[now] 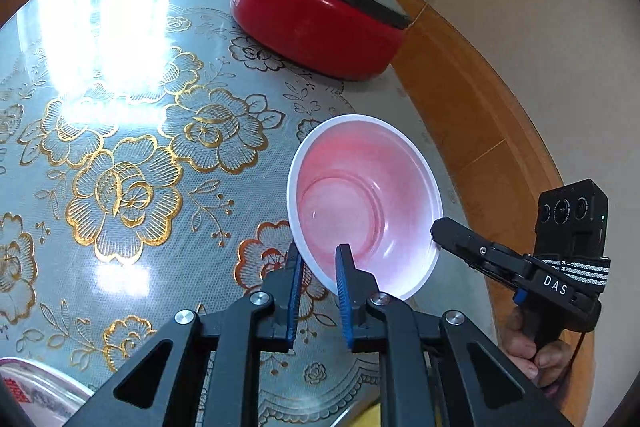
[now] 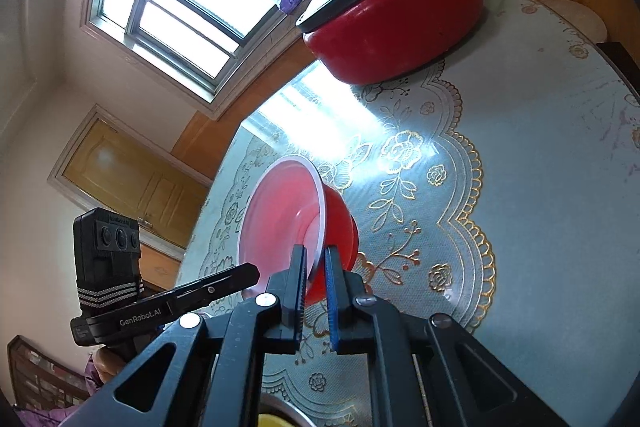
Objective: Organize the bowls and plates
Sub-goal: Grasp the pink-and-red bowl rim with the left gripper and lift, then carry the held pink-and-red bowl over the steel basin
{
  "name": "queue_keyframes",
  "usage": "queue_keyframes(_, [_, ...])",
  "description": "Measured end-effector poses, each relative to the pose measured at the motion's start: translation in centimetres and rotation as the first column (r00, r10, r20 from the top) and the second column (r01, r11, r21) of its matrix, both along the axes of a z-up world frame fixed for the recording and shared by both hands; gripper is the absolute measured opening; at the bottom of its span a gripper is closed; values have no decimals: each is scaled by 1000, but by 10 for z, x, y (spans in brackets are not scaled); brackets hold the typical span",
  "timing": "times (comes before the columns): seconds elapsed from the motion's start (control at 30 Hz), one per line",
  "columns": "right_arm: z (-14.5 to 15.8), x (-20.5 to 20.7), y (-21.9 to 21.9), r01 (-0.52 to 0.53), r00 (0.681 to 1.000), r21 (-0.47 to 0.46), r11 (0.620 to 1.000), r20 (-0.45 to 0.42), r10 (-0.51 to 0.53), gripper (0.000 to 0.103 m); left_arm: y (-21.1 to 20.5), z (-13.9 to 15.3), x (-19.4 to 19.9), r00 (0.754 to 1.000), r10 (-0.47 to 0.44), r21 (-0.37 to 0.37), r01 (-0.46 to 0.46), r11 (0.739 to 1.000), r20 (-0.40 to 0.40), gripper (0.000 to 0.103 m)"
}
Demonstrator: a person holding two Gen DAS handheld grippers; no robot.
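Clearly round glossy bowl (image 1: 364, 203), both claws gripping rim

Two close wrist views, shared bowl (image 1: 366, 199)

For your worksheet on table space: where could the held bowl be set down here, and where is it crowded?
Free: the flowered cloth left of the red bowl, in front of the red cooker; also the plain cloth beside the cooker. Crowded: the near edge, where another dish sits.
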State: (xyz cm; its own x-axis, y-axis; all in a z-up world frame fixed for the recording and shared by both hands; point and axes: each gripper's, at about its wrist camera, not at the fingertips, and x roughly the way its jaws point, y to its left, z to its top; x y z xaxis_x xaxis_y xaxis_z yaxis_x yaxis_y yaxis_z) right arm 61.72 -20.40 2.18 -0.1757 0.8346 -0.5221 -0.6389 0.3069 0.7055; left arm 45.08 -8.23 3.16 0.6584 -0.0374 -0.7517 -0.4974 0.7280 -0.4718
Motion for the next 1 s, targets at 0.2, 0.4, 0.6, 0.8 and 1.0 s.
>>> queue_keyframes(0.2, [18, -26, -24, -10, 1000, 40, 999, 25, 9, 8, -24, 15, -24, 999, -26, 2, 26, 1000, 33, 16])
queue_keyframes(0.4, [30, -47, -44, -14, 999, 66, 998, 43, 11, 8, -48, 26, -47, 996, -58, 16, 57, 998, 66, 17])
queue_keyframes(0.6, [33, -61, -56, -18, 999, 81, 997, 41, 15, 8, -64, 26, -63, 995, -73, 5, 73, 997, 75, 17])
queue_keyframes(0.8, [36, -75, -67, -37, 998, 85, 996, 43, 34, 8, -77, 26, -81, 990, -112, 4, 112, 994, 84, 17])
queue_keyframes(1.0, [31, -92, -78, -79, 996, 66, 995, 37, 77, 8, -87, 15, -102, 989, -129, -46, 132, 990, 79, 16])
